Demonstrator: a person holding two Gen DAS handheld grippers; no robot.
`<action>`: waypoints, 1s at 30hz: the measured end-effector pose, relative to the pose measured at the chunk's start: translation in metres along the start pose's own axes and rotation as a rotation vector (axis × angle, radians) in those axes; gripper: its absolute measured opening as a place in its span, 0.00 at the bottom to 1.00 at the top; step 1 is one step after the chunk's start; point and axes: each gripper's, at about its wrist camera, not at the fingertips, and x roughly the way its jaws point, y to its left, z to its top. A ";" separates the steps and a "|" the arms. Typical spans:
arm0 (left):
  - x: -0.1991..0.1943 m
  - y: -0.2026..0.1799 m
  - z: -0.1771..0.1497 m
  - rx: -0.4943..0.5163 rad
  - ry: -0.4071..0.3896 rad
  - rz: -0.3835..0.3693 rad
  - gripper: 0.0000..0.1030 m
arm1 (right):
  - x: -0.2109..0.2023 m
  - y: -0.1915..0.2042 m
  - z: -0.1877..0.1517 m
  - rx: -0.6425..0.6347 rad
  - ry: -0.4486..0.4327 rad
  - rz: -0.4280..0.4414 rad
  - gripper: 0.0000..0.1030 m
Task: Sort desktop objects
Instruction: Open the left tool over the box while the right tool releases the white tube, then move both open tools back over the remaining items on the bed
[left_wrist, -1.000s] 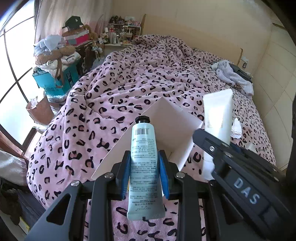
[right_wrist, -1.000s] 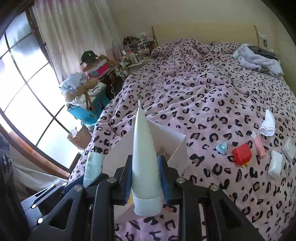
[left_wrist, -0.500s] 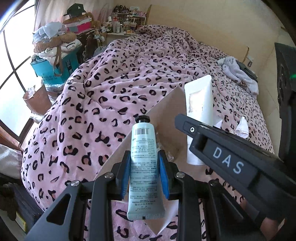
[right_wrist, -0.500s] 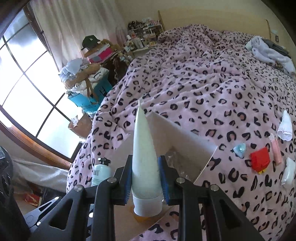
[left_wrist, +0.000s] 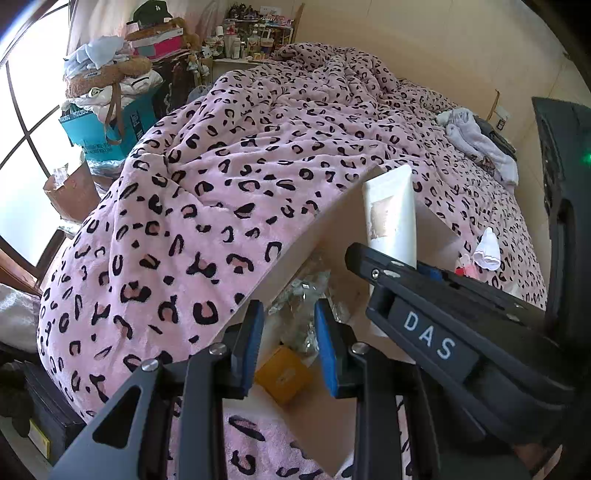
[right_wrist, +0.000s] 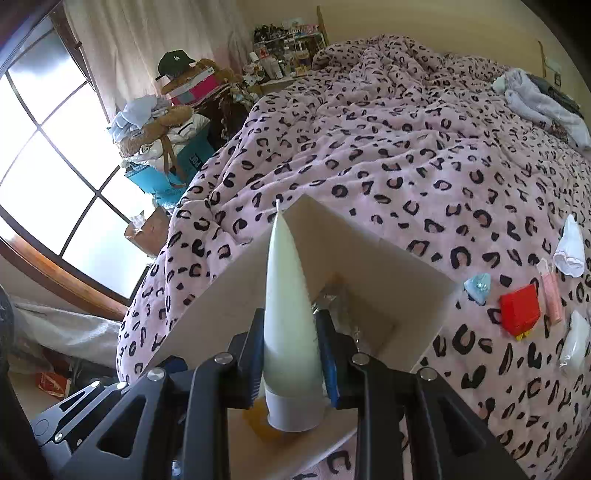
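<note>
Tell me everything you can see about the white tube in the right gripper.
The white tube is smooth, soft-looking plastic, plain cream-white, tapering from a flat cap at the near end to a crimped seam at the far tip. One broad face carries a torn label patch. It points away over the open white box, clamped near its cap between the blue pads of the right hand-held gripper.

White tube (right_wrist: 286, 306) upright, cap down, over open white box (right_wrist: 384, 258) on bed.

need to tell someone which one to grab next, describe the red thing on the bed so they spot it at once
On the pink leopard-print blanket, look just right of the white box. Among the small items there lies a red box, the only bright red, blocky piece, between a pale blue trinket and a pink tube.
</note>
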 end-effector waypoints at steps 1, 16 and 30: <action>0.000 0.000 0.000 -0.001 0.000 0.000 0.28 | 0.000 0.000 0.000 -0.003 0.000 -0.006 0.26; -0.045 0.000 -0.001 -0.001 -0.109 -0.013 0.65 | -0.028 -0.008 0.007 0.032 0.017 0.005 0.42; -0.129 -0.068 -0.039 0.127 -0.294 -0.193 0.96 | -0.203 -0.100 -0.098 0.173 -0.371 -0.240 0.84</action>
